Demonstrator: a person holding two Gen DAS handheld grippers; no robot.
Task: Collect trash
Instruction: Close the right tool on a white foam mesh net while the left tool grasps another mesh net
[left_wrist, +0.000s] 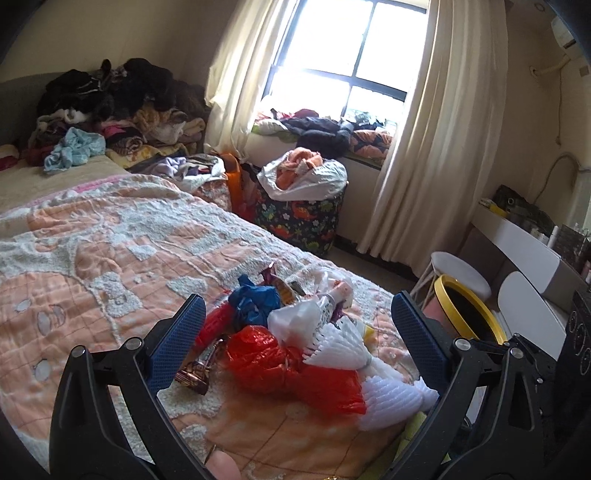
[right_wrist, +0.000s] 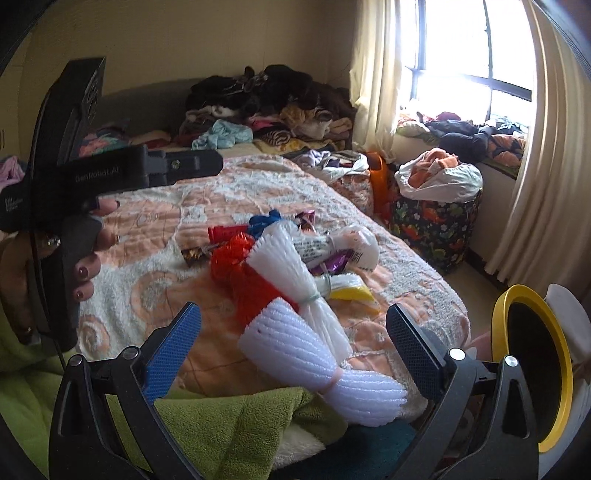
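Left wrist view first: the left gripper (left_wrist: 295, 325) hovers with its jaws spread wide and nothing between the pads, and the trash pile sits framed right between them on the quilted bedspread (left_wrist: 110, 258). Counting from here: one red plastic bag (left_wrist: 280, 358) dead centre, one blue crumpled bag (left_wrist: 255, 302) just beyond it, one brown shiny wrapper (left_wrist: 197, 369) hard by the left jaw, and two white foam nets (left_wrist: 343, 343) trailing toward the right jaw. One yellow-rimmed bin (left_wrist: 469, 310) waits outside the right jaw, off the bed's edge. Over to the right wrist view: the right gripper (right_wrist: 293, 332) is just as wide apart and empty, with the nearer foam net (right_wrist: 314, 365) lying between its jaws, closest of all. The red bag (right_wrist: 236, 262) and a purple wrapper (right_wrist: 332, 264) lie farther ahead, a yellow scrap (right_wrist: 351, 295) nearer the right jaw, and the bin (right_wrist: 532, 373) stands outside it. My read: drop onto the foam net's tied waist, squeeze gently since foam springs back, then swing right to the bin.
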